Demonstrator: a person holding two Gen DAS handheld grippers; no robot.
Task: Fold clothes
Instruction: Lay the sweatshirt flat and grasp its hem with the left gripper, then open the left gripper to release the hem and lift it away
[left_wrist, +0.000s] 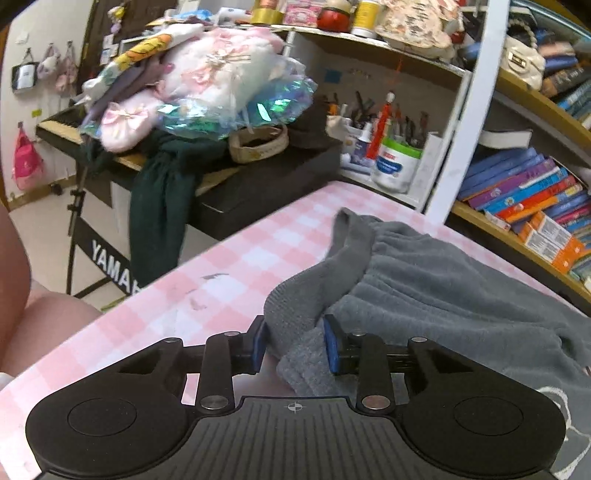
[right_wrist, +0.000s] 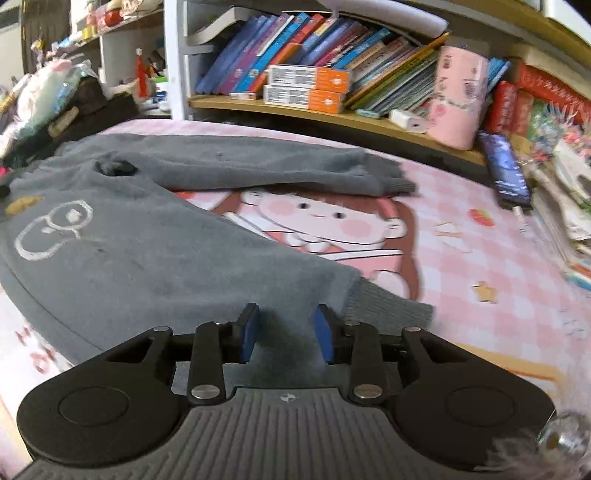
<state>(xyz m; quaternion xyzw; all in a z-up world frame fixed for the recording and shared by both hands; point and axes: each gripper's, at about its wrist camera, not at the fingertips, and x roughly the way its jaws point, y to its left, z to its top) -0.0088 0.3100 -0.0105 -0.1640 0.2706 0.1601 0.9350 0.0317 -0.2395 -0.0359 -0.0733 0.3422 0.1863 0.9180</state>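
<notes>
**Both grippers on the grey trousers, fold about to start**

Left gripper (left_wrist: 295, 341): jaws narrowed, blue pads (left_wrist: 258, 345) pressing a bunched wad of ribbed waistband (left_wrist: 295, 306) between them. That's a grip. Rest of the trousers (left_wrist: 443, 295) spreads ahead and to the right of it on the pink checked table cover (left_wrist: 229, 266).

Right gripper (right_wrist: 284, 334): jaws narrow, grey cloth between the pads at the near leg, with the ribbed cuff (right_wrist: 388, 302) just to the right of the fingers. The pads look to sit against the fabric, but I can't tell for sure that they pinch it; the fabric may just lie flat under them.

My read on doing it well:
- Confirm the right side really has fabric before lifting, or that end will drop.
- Lift both ends together and keep the near edge taut so the leg doesn't sag.
- Carry the near leg (right_wrist: 184, 266) over onto the far leg (right_wrist: 258, 166) ahead of the right gripper, cuff to cuff, seams aligned.
- The left grip holds a thick wad, so expect a lump at the waist; smooth after release.

Count:
- trousers: 1
- legs: 2, splayed apart, cartoon print on the cover showing between them
- cuffs visible: 2
- white drawing (right_wrist: 55, 232) on the cloth: 1
- grippers: 2
</notes>
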